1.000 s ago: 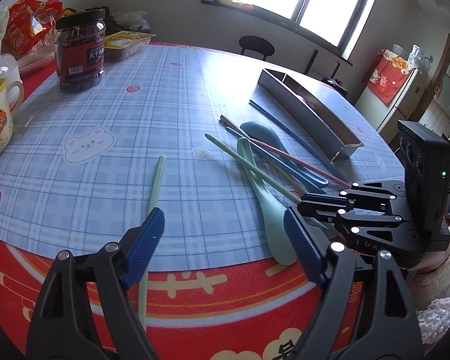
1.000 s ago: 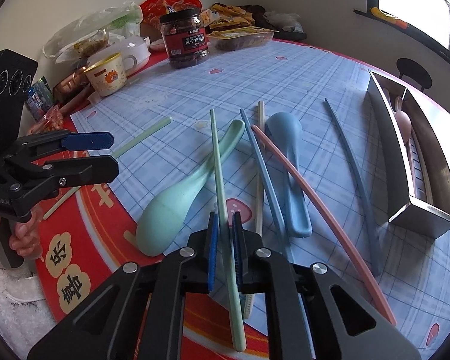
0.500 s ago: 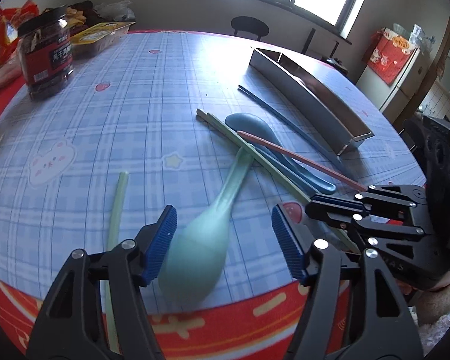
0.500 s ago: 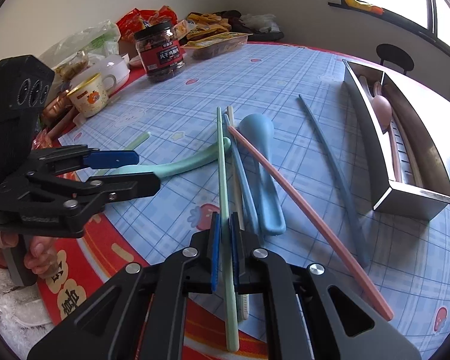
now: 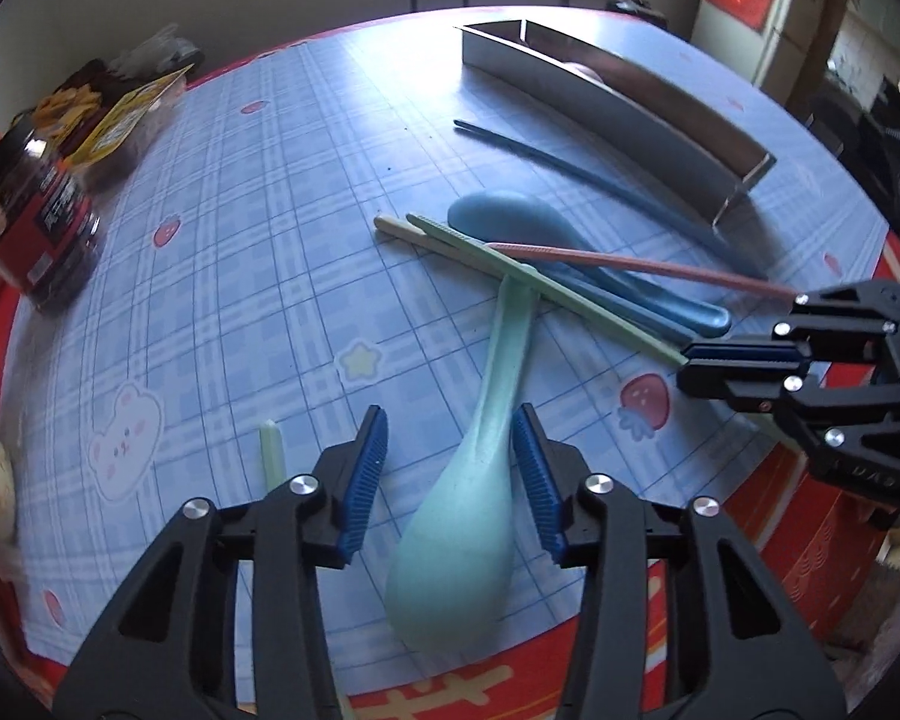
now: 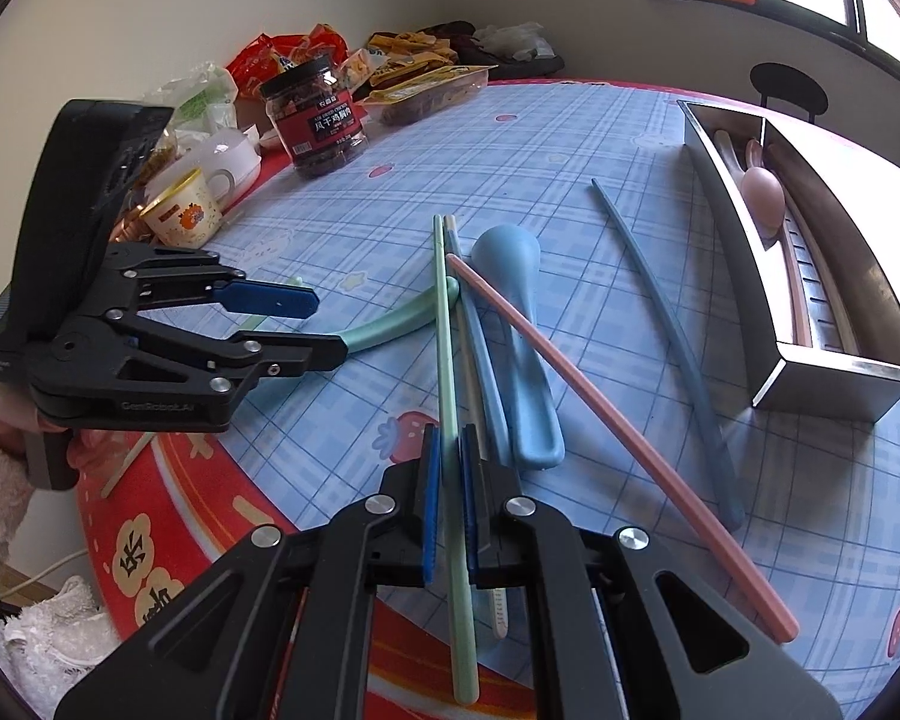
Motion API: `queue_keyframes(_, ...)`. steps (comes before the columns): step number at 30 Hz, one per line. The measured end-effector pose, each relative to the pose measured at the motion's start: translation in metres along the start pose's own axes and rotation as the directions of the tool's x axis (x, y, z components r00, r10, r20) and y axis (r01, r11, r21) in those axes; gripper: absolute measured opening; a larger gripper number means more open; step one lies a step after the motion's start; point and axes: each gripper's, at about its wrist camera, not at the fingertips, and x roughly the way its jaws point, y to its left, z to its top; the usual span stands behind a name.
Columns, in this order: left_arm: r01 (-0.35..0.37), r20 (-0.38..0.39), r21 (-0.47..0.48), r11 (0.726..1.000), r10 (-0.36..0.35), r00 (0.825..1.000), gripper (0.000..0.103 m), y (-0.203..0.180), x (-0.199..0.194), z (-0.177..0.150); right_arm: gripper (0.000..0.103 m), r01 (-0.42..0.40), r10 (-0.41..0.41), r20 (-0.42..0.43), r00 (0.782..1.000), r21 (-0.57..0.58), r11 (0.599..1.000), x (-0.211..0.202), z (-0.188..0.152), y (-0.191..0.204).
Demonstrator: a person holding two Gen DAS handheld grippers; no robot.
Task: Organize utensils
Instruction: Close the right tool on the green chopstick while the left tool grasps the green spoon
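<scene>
A mint-green spoon (image 5: 468, 516) lies bowl toward me near the table's front edge, its handle tucked under the crossed chopsticks. My left gripper (image 5: 450, 474) straddles its neck, jaws closing; the left pad stands clear of it. In the right wrist view the left gripper (image 6: 324, 327) hides the spoon's bowl, and only the handle (image 6: 390, 330) shows. My right gripper (image 6: 447, 480) is shut on a green chopstick (image 6: 444, 330) that lies over the pile. A blue spoon (image 5: 540, 228), a pink chopstick (image 5: 630, 267) and a blue chopstick (image 5: 570, 165) lie beside it.
A long steel tray (image 6: 840, 354) at the right holds a pink spoon (image 6: 762, 192). A lone green chopstick (image 5: 273, 456) lies left of my left gripper. A snack jar (image 6: 324, 120), a cup (image 6: 186, 213) and food packs (image 6: 426, 90) crowd the far left.
My left gripper moved right from the lone green chopstick to over the green spoon, and its jaws narrowed. The right gripper kept hold of the green chopstick.
</scene>
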Motion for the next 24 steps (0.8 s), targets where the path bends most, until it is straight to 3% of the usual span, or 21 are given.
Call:
queue_keyframes(9,0.0,-0.029,0.106,0.994,0.003,1.0,0.044,-0.008,0.011,0.016,0.007,0.001,-0.001,-0.002,1.0,-0.001,1.0,0.0,0.0,0.001)
queue_keyframes(18,0.02,-0.03,0.061,0.998,-0.018,0.999,0.028,-0.002,0.009,0.011,0.007,0.0,0.0,-0.003,1.0,-0.001,1.0,0.0,0.0,0.001)
queue_keyframes(24,0.001,-0.017,0.015,1.0,-0.001,1.0,0.029,0.007,0.001,-0.006,0.008,-0.009,0.009,-0.008,1.0,-0.015,1.0,0.001,0.0,0.003)
